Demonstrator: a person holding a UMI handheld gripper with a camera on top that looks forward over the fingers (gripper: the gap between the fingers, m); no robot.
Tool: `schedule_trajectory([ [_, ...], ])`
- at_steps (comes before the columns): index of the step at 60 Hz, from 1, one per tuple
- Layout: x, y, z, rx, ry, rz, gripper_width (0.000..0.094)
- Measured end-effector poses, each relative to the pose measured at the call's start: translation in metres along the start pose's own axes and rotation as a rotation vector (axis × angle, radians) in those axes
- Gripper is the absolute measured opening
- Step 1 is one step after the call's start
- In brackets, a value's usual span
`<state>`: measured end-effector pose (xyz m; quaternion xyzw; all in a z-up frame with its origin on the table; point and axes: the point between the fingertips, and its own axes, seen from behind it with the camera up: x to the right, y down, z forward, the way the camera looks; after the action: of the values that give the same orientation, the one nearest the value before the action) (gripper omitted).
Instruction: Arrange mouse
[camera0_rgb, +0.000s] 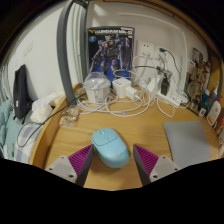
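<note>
A light blue mouse (110, 146) lies on the wooden desk (150, 135), between my two fingers and reaching a little ahead of them. The gripper (112, 162) is open. The left pad (75, 162) sits close beside the mouse's left side. The right pad (153, 162) stands off from its right side with bare desk showing between them. The mouse rests on the desk on its own.
A grey mouse mat (191, 143) lies to the right. Behind the mouse are white chargers and tangled cables (125, 90), a boxed figure poster (112, 48), a black monitor arm (68, 50) and small items along the desk's left edge (45, 108).
</note>
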<state>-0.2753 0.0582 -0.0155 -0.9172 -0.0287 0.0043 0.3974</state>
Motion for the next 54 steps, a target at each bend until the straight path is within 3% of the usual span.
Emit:
schedule_trajectory([
  [13, 0.023, -0.019, 0.021, -0.004, 0.072, 0.066, 0.0729],
  [22, 0.031, -0.021, 0.025, 0.006, 0.099, 0.127, 0.0562],
  [32, 0.033, -0.021, 0.023, 0.034, 0.103, 0.162, 0.0491],
  [38, 0.034, -0.019, 0.022, 0.043, 0.079, 0.186, 0.0395],
  [50, 0.024, -0.019, 0.018, -0.001, 0.014, 0.124, 0.0380],
  [54, 0.023, -0.033, 0.006, 0.019, -0.004, 0.090, 0.0383],
])
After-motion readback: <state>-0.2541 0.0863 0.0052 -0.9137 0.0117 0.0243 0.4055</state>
